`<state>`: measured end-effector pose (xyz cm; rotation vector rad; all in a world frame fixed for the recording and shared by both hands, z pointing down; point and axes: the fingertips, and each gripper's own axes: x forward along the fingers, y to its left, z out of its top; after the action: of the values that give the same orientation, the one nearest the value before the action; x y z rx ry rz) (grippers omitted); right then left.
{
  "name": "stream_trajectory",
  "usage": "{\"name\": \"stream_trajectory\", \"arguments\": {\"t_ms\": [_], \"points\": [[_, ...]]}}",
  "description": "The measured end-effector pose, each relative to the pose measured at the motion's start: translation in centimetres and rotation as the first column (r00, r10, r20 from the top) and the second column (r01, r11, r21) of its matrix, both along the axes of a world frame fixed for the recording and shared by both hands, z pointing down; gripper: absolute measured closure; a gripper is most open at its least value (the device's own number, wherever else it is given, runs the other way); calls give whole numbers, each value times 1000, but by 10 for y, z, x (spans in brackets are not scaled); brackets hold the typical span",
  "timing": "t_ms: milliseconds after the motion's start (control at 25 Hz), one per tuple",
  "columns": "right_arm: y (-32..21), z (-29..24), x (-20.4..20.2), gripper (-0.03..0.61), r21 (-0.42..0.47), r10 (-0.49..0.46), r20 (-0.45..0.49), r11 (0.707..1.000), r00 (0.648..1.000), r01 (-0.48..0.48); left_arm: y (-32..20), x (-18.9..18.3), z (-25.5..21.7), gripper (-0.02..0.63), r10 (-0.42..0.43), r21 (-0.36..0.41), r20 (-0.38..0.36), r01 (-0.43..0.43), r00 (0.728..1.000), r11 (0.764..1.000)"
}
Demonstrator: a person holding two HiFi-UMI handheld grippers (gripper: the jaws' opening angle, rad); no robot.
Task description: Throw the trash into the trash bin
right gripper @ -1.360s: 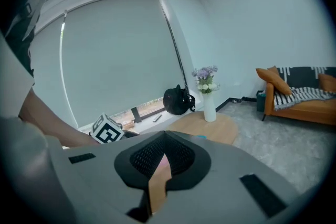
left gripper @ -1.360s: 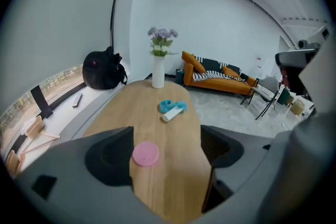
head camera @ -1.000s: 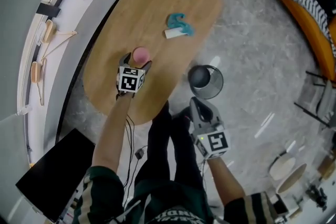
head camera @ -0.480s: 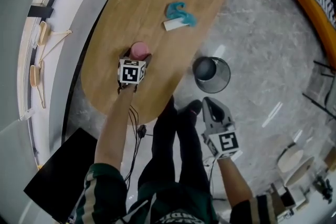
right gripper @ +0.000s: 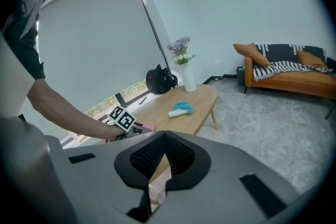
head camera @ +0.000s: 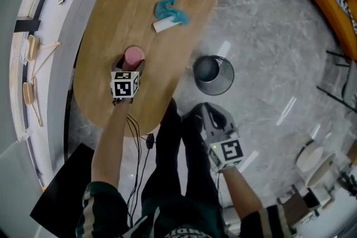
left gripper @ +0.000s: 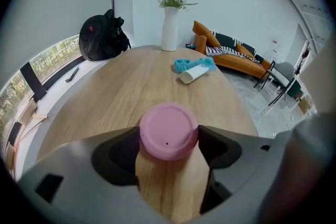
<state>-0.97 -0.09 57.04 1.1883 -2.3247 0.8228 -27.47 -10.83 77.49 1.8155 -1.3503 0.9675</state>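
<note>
Over the oval wooden tabletop (head camera: 145, 25), we are just closing the left gripper (head camera: 130, 67) jaws, not yet pressing, around the likely light, crushable pink-lidded cup (head camera: 134, 55), aiming below its lid; right gripper (head camera: 211, 114) jaws are resting together.

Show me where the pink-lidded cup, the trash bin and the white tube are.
pink-lidded cup (left gripper: 168, 131), left gripper view, centre of its lid.
trash bin (head camera: 225, 78), head view, its mesh wall.
white tube (head camera: 164, 25), head view, middle of its body.

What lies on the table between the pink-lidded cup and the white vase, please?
A crumpled teal piece and a white cylindrical tube lie together there, slightly right of the direct line; the left gripper view shows this best.
</note>
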Motion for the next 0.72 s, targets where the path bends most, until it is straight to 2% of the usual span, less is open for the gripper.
{"name": "stream_trajectory", "arguments": {"t_ms": [240, 480, 720], "points": [[-1, 1, 21, 578, 7, 54, 3, 999, 999, -54, -10, 58, -24, 258, 54, 60, -69, -50, 996, 997], [-4, 5, 64, 578, 23, 133, -7, 991, 991, -133, -17, 139, -51, 258, 130, 117, -123, -116, 984, 986], [3, 13, 116, 578, -8, 218, -42, 976, 975, -219, -5, 230, -49, 258, 237, 113, -175, -220, 956, 969]]}}
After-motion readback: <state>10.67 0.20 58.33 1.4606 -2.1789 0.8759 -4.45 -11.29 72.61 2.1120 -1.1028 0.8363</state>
